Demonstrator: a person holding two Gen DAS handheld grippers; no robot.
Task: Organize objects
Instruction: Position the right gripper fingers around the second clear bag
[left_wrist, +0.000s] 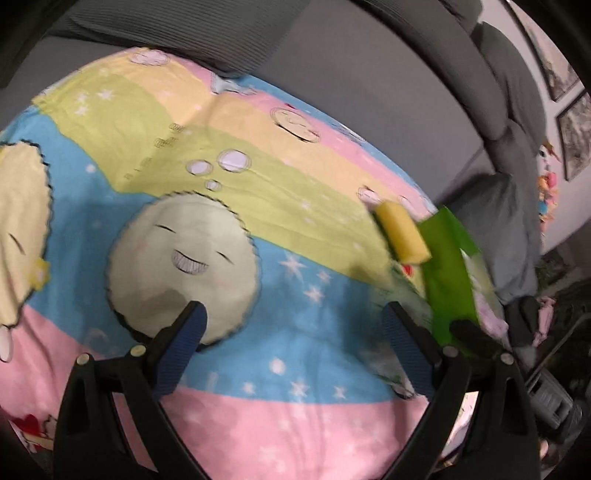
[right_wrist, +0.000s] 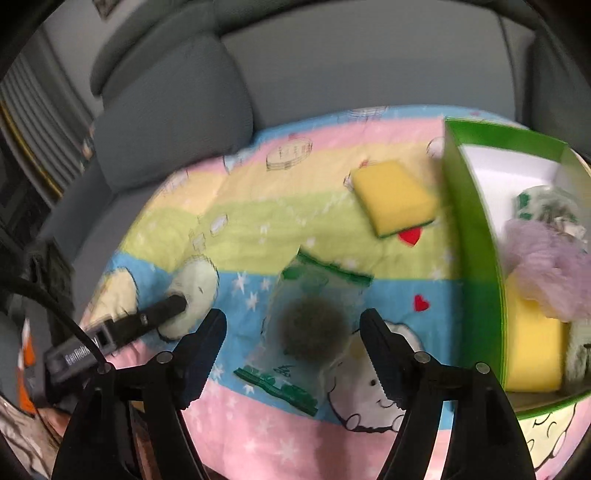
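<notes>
Right gripper (right_wrist: 291, 349) released, empty, above bagged scrubber (right_wrist: 308, 328).
Best dropped straight, pinching the bag mid-body; green box (right_wrist: 476, 236) just beside.

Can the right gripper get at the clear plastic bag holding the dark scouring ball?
Probably yes. The right gripper is open and empty, the clear plastic bag with the dark scouring ball lies flat on the pastel blanket just beyond its fingertips, and nothing covers it.

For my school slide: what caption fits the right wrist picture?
Open right gripper above a bagged scrubber; sponge waits beside the green box.
</notes>
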